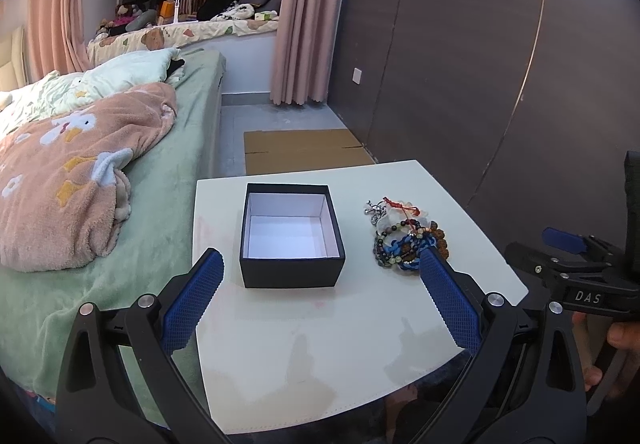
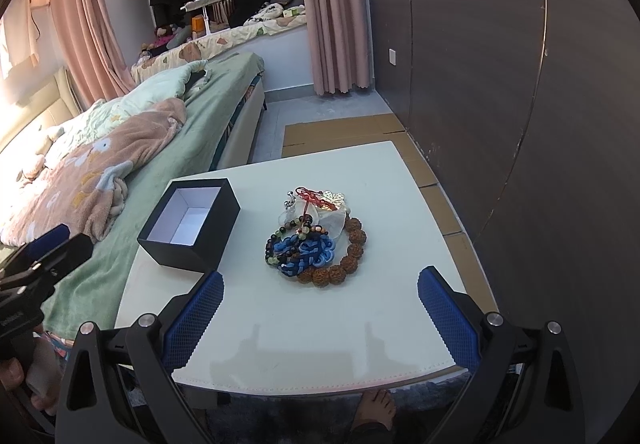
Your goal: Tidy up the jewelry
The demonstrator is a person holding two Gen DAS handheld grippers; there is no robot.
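A black box [image 1: 292,240] with a white, empty inside stands open on the small white table [image 1: 320,344]; it also shows in the right wrist view as the box [image 2: 190,230] at the table's left. A pile of jewelry [image 1: 404,234] lies to its right: beaded bracelets, blue and red cords, a brown bead bracelet [image 2: 348,256] and a clear pouch. My left gripper [image 1: 322,264] hangs open just before the box, holding nothing. My right gripper [image 2: 320,284] is open above the table's near edge, in front of the jewelry pile [image 2: 316,236], also empty.
A bed [image 1: 120,204] with a green sheet and a pink blanket [image 1: 68,172] borders the table's left side. Flattened cardboard [image 1: 304,150] lies on the floor behind it. A dark wardrobe wall [image 1: 500,64] stands on the right. A bare foot [image 2: 372,410] shows under the table's near edge.
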